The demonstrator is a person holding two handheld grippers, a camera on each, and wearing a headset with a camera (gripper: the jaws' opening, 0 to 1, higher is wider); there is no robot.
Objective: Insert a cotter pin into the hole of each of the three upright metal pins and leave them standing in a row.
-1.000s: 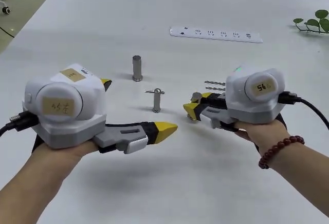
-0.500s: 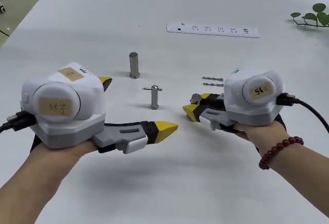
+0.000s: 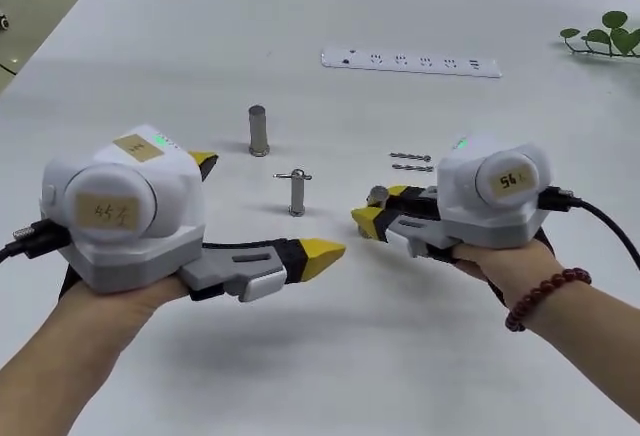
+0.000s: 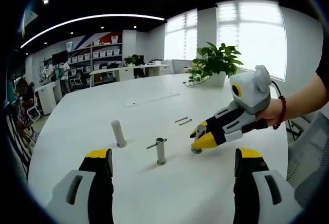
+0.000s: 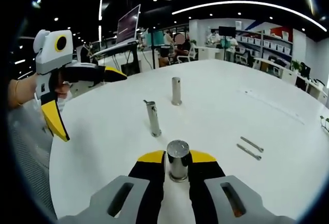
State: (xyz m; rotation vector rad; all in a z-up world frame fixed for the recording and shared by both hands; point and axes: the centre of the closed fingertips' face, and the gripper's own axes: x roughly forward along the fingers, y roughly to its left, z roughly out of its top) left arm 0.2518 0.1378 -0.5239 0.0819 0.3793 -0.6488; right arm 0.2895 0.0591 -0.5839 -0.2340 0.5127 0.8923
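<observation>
Three grey metal pins stand on the white table. The far pin (image 3: 257,131) (image 4: 119,133) (image 5: 176,91) is bare. The middle pin (image 3: 296,192) (image 4: 161,151) (image 5: 152,118) has a cotter pin through its top. My right gripper (image 3: 372,206) (image 5: 178,166) (image 4: 204,135) is shut on the third pin (image 3: 378,195) (image 5: 178,158) (image 4: 197,143), which stands upright on the table. Two loose cotter pins (image 3: 410,161) (image 5: 250,148) (image 4: 182,120) lie beyond it. My left gripper (image 3: 265,206) (image 4: 172,165) (image 5: 85,98) hovers open and holds nothing, near the middle pin.
A white power strip (image 3: 410,61) (image 4: 146,99) (image 5: 272,106) lies at the far side of the table. A green plant (image 3: 600,36) (image 4: 216,62) sits at the far right. Bare tabletop (image 3: 330,336) stretches in front of both grippers.
The view has shifted slightly. Neither gripper nor any pin has visibly moved on the table.
</observation>
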